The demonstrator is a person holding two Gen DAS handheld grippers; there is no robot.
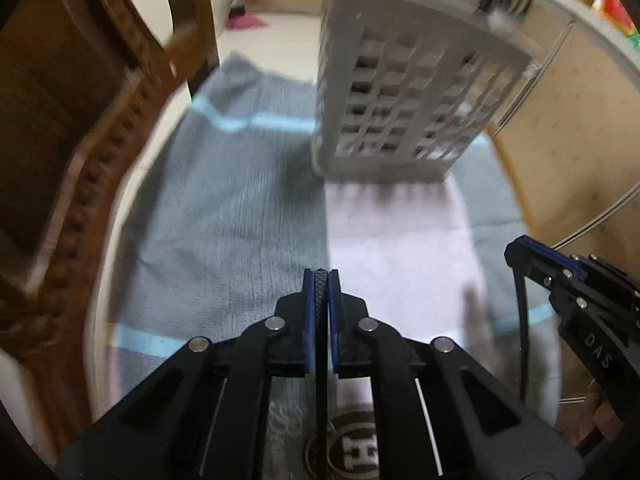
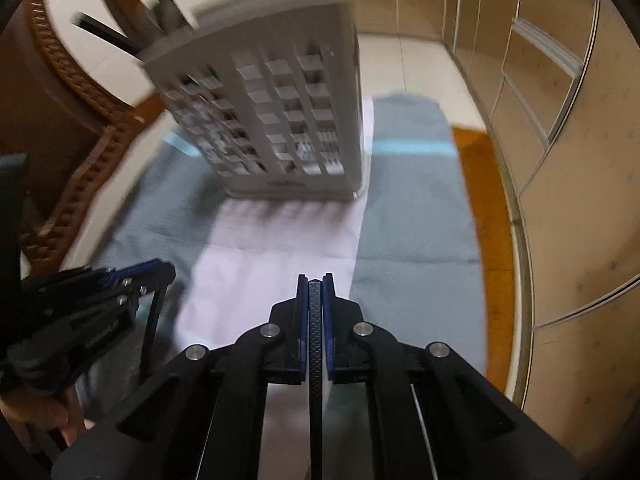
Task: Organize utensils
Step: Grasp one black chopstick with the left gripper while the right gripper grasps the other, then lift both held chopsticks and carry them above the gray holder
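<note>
The grey utensil basket (image 1: pixel 404 92) stands upright on a grey towel (image 1: pixel 224 208) with light-blue stripes, its base at the far edge of a pale lilac cloth (image 1: pixel 400 248) laid over the towel. Its walls are a grid of square openings, and dark, thin handles (image 2: pixel 104 34) stick up out of its top – what they belong to is too blurred to tell.

In front of the basket, over the towel, the left gripper (image 1: pixel 321 280) points steeply down with its jaws closed together; a thin black strip runs between the blue pads, and nothing else is held. To that side of the basket a carved brown wooden chair (image 1: pixel 80 128) curves along the towel's edge.

The right gripper (image 2: pixel 315 284) sits in front of the basket too, over the lilac cloth, jaws likewise pressed shut with only a dark textured strip showing between them. Seen from the other wrist, each gripper appears low beside the cloth, a slim black cord or rod (image 2: pixel 150 328) hanging from the left one – a bit of the hand (image 2: pixel 60 420) that carries it shows beneath.

On the other side of the basket, tan cabinet panels (image 2: pixel 580 208) with pale trim line the towel's edge.
</note>
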